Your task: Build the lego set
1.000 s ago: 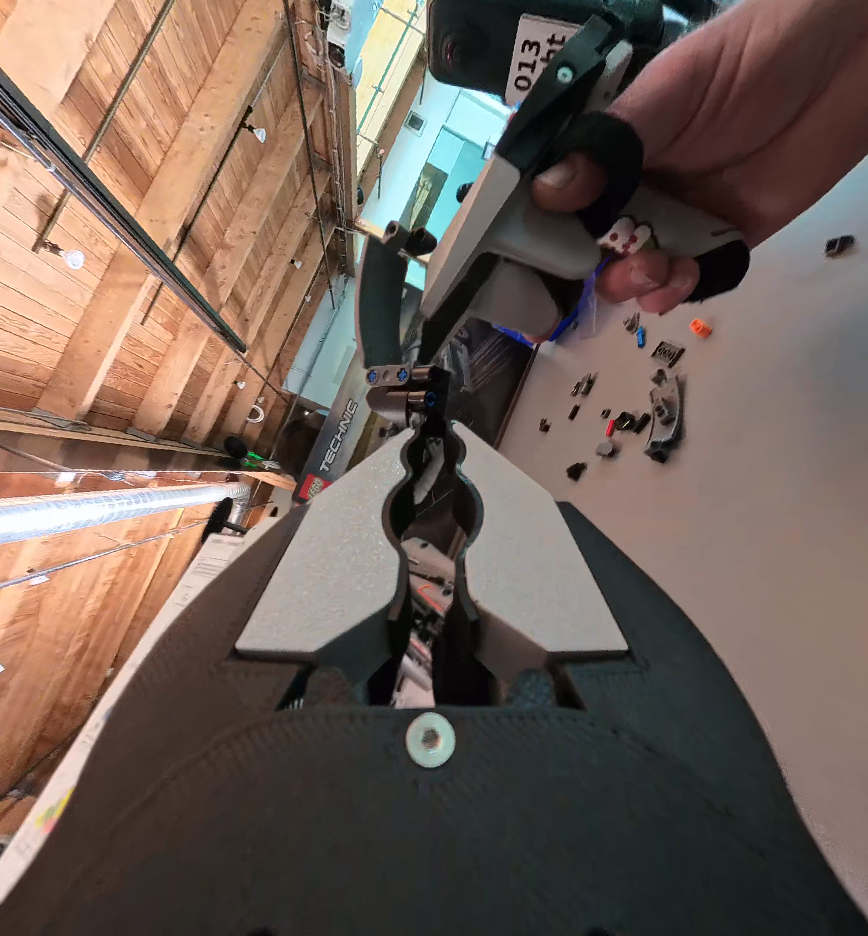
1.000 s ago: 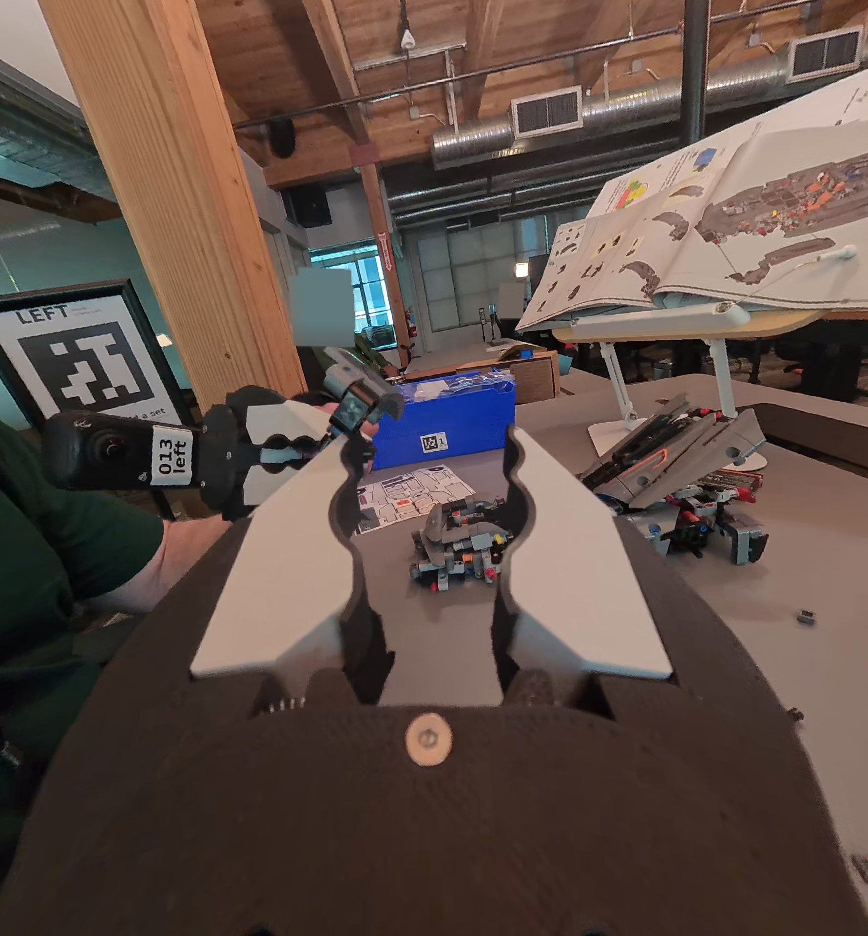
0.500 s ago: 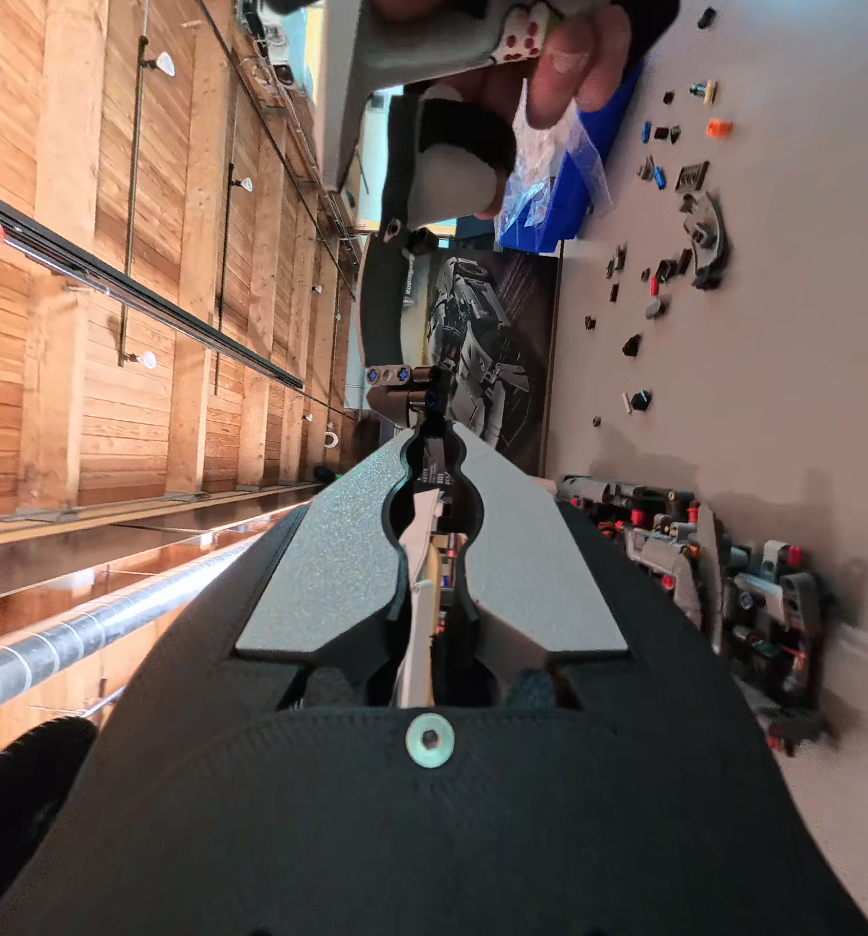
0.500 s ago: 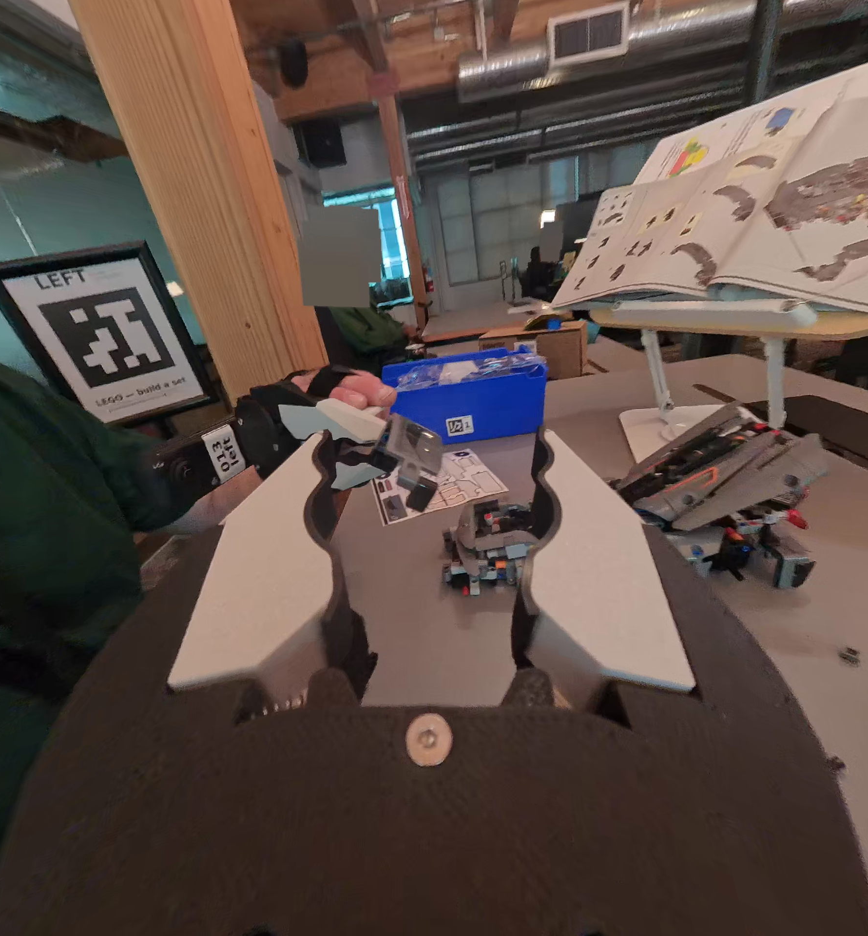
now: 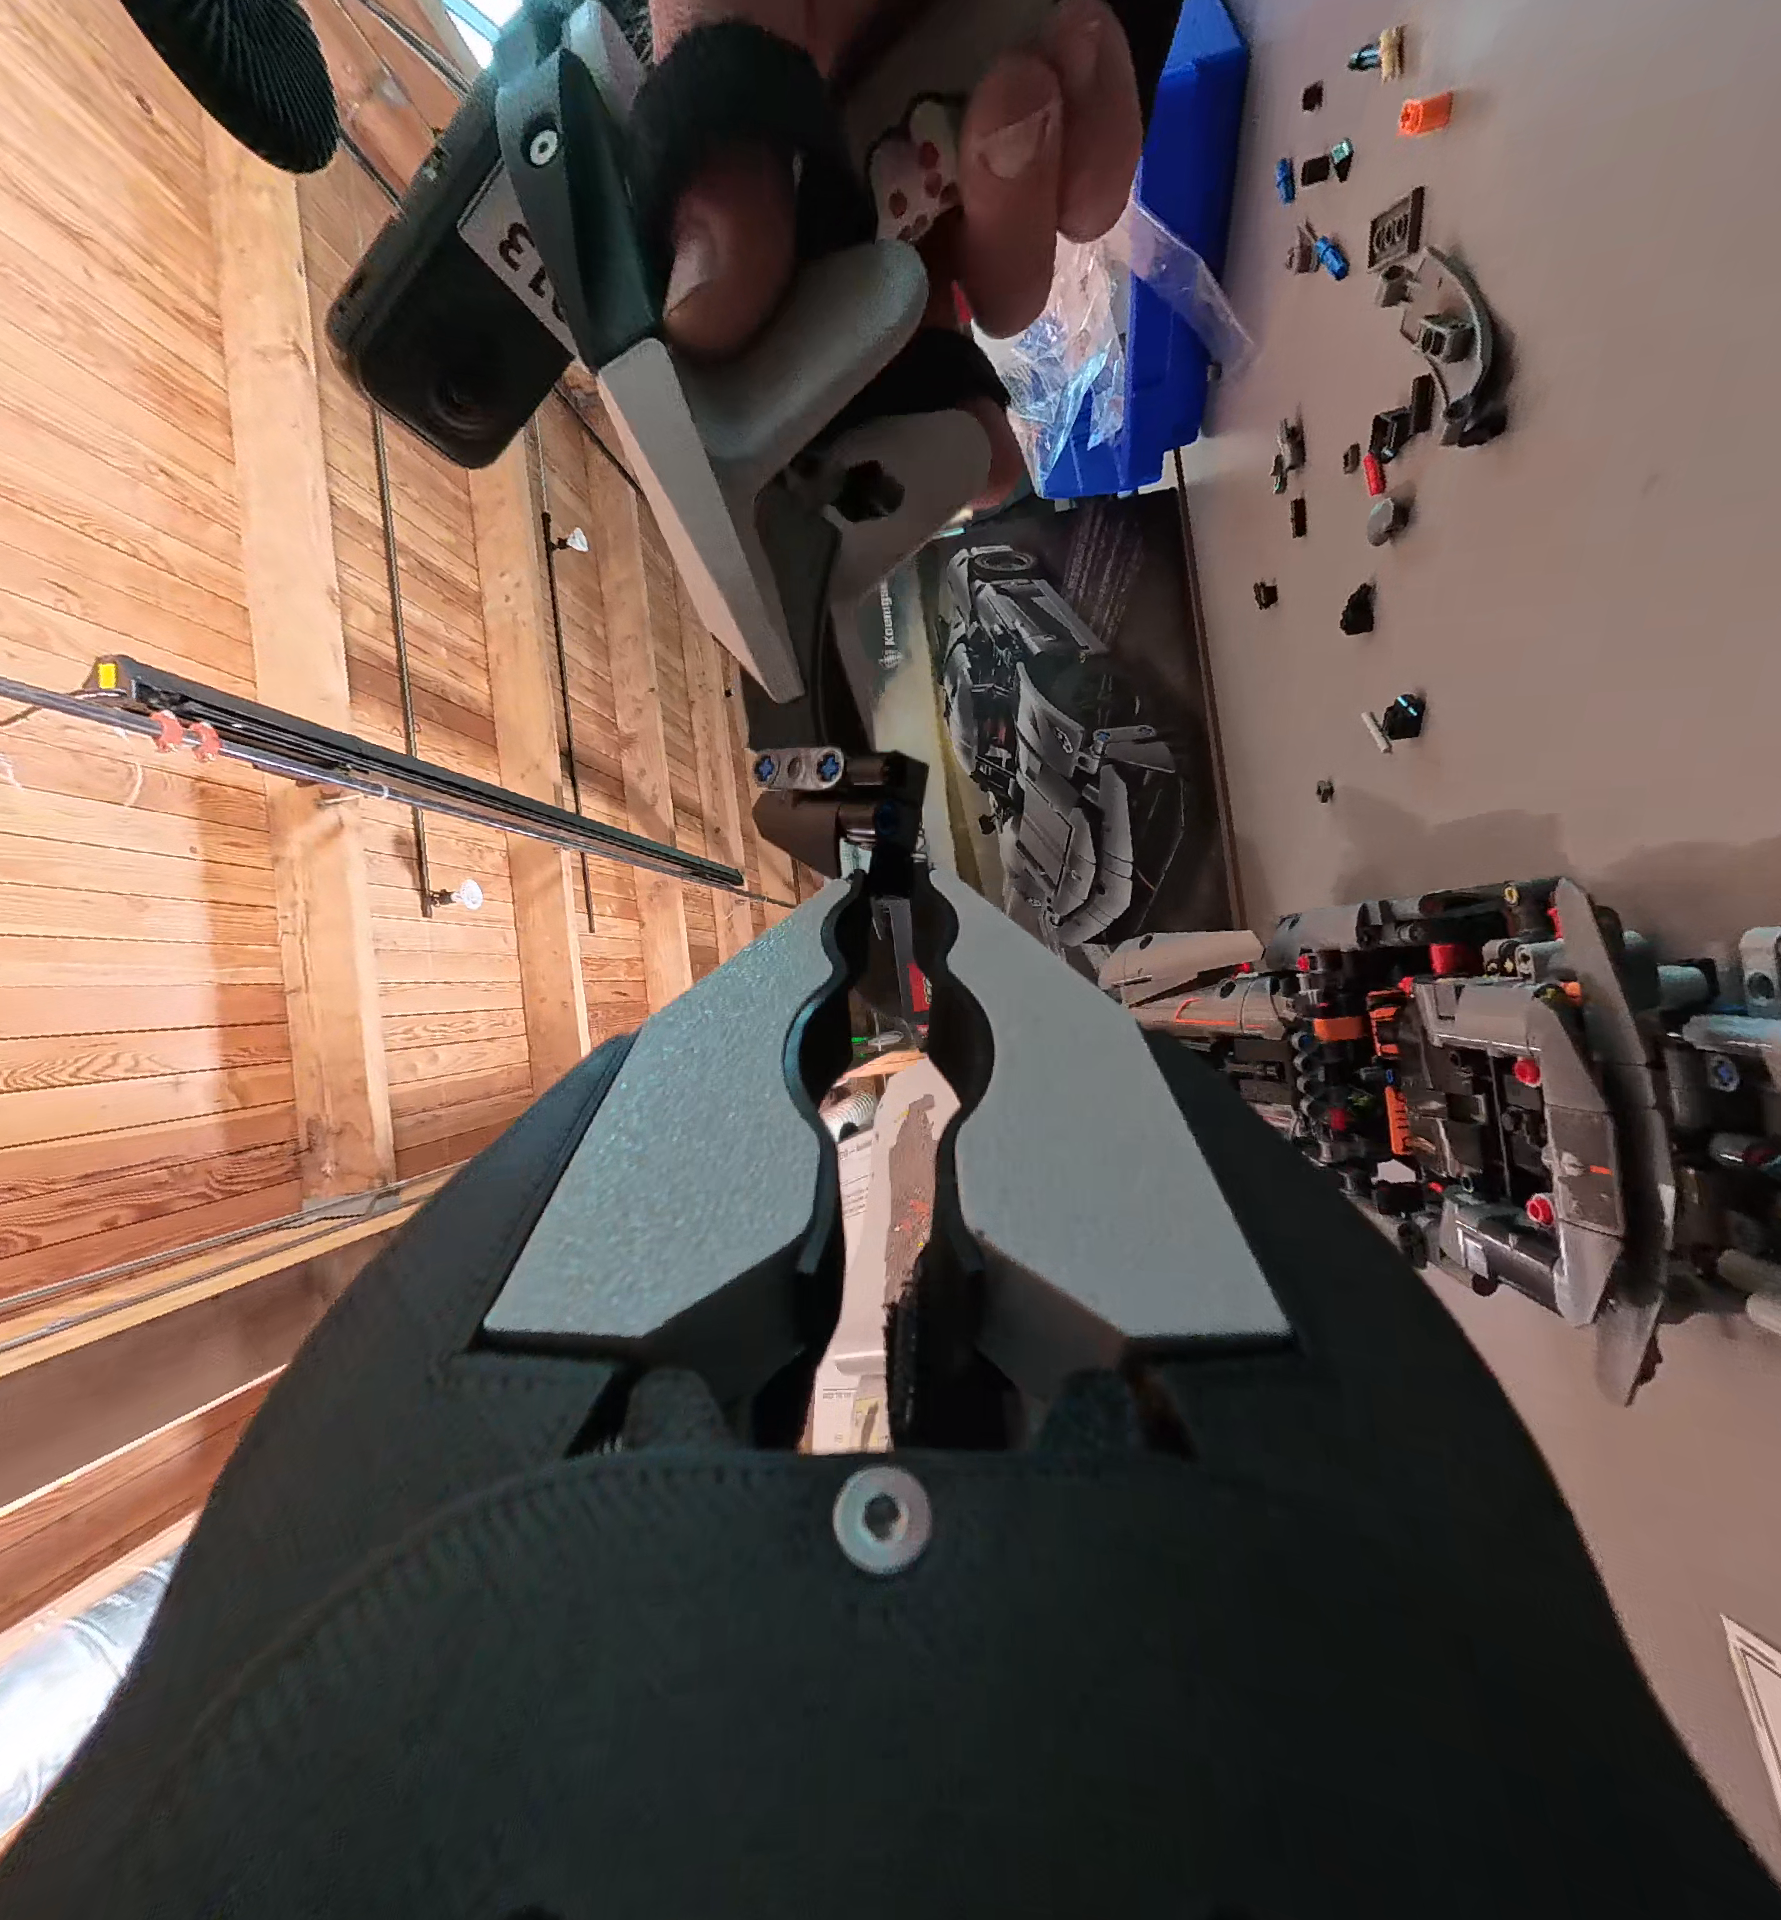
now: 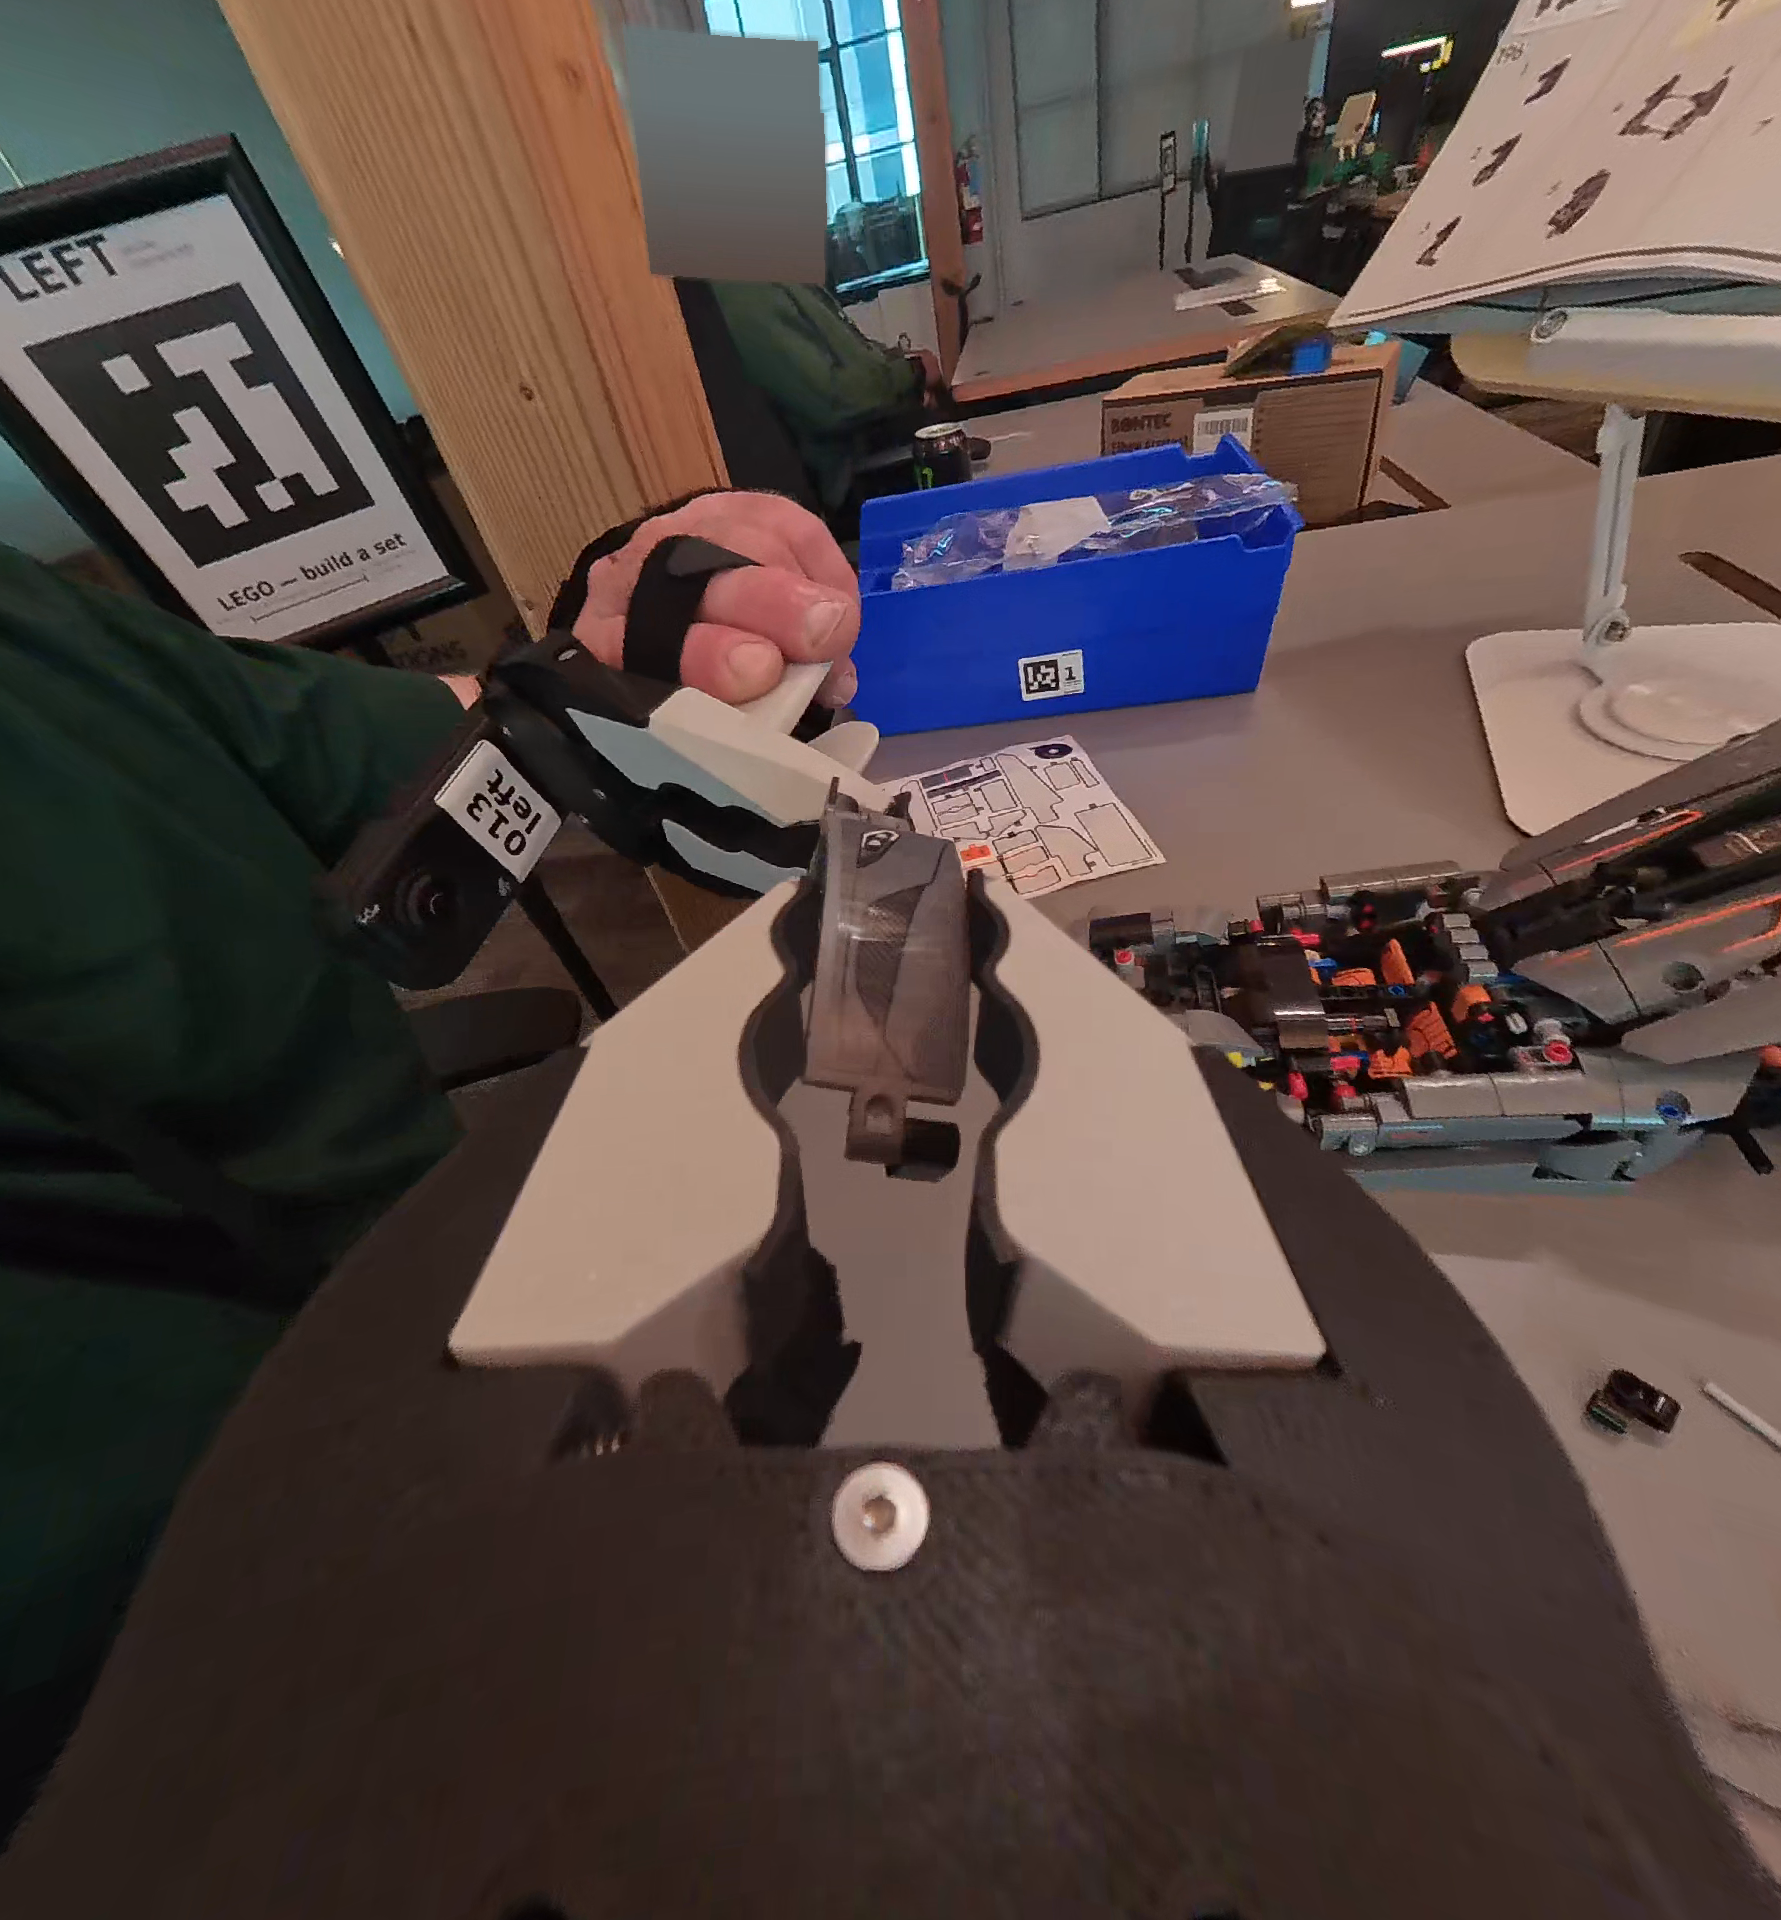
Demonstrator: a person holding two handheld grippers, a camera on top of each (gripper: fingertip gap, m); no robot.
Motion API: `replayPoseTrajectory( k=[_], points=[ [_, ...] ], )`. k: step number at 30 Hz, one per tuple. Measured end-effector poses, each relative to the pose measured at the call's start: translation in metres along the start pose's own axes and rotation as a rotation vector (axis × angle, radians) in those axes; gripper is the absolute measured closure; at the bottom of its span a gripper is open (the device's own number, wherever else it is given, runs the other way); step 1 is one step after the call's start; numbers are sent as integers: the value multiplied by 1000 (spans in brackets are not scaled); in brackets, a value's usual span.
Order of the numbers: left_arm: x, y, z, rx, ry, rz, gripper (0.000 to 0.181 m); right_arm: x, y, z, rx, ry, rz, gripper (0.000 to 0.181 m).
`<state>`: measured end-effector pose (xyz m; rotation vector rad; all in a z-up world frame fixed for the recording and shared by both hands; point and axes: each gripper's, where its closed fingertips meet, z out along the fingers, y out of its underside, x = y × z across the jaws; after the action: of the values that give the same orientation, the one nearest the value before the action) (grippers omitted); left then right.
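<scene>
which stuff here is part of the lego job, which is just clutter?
In the job:
- dark grey curved lego panel, between both grippers
- left gripper, pinching the panel's connector end
- right gripper
- part-built grey and orange lego car
- loose small lego pieces
- open instruction booklet

Lying about:
- blue plastic bin
- sticker sheet
- cardboard box
- drink can

bin point(image 6: 1073, 623): blue | panel point(image 6: 891, 977): grey (carbon-weave print) | table point(image 6: 1333, 727): grey

Wood ceiling point(image 5: 138, 520), teal wall point(image 6: 86, 94), windows point(image 6: 865, 135)
</scene>
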<state>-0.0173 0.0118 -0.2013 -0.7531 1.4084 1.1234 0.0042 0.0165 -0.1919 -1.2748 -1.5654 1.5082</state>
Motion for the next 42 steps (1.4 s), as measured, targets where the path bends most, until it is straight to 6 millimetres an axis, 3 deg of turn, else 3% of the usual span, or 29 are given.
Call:
replayPoseTrajectory(
  k=[7,11,14,19,21,27,29,35,42],
  points=[
    [-7,5,0,-2,-16,-29,173,1,-10,1,44,-10,-5,157],
    [-5,15,-1,-38,20,-138,145,5,-17,-3,85,3,-96,157],
    [-3,21,-8,-56,64,-379,133,7,-19,-8,123,21,-252,157],
    [-6,15,-14,13,106,-789,134,-1,-22,-17,215,-11,-394,157],
    [-9,13,-12,48,111,-879,134,-5,-20,-16,218,-31,-424,157],
    [-13,-1,-5,107,168,-805,137,-16,-13,-10,179,-55,-518,157],
    [-10,-6,-3,129,225,-853,137,-19,-13,-8,162,-46,-556,157],
    [-7,-11,-4,173,251,-912,157,-21,-10,-5,97,-20,-634,158],
    [-2,-8,-7,192,326,-1057,155,-20,-8,-1,36,23,-701,157]
  ],
)
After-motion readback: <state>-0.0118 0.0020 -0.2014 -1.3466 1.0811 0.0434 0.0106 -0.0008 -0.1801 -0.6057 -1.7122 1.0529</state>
